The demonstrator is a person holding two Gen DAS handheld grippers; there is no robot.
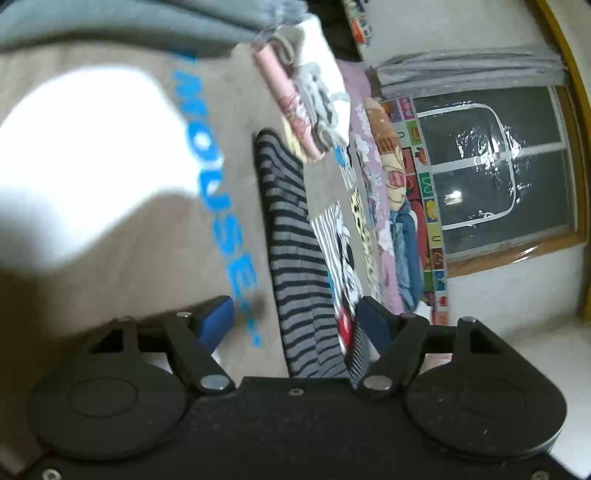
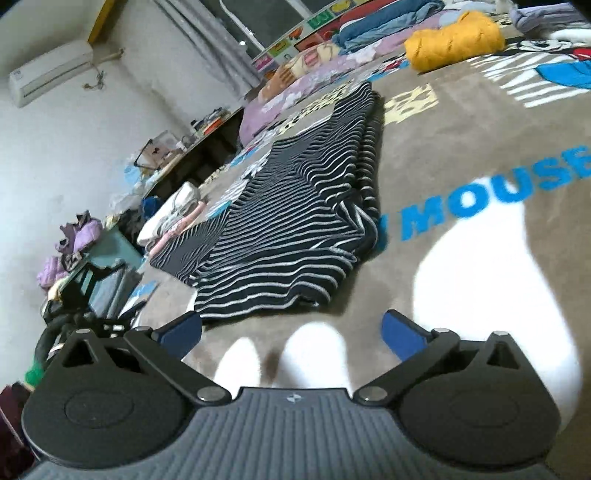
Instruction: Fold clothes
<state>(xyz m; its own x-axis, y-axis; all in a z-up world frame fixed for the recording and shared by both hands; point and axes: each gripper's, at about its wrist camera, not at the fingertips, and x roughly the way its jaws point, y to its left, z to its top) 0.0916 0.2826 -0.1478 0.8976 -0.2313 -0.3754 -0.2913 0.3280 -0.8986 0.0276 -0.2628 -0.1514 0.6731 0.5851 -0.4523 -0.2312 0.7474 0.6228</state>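
A dark striped garment [image 2: 295, 206] lies partly folded on the grey printed blanket [image 2: 480, 147]; in the left wrist view it [image 1: 291, 240] runs up the frame between the fingers. My left gripper [image 1: 295, 317] is open, low over the garment's near end, with nothing between its blue pads. My right gripper [image 2: 291, 328] is open and empty, just short of the garment's near edge.
A stack of folded white and pink clothes [image 1: 306, 96] lies beyond the striped garment, also seen in the right wrist view [image 2: 173, 214]. A yellow garment [image 2: 454, 37] and blue clothes [image 2: 384, 22] lie at the far side. A window [image 1: 491, 166] and wall lie beyond.
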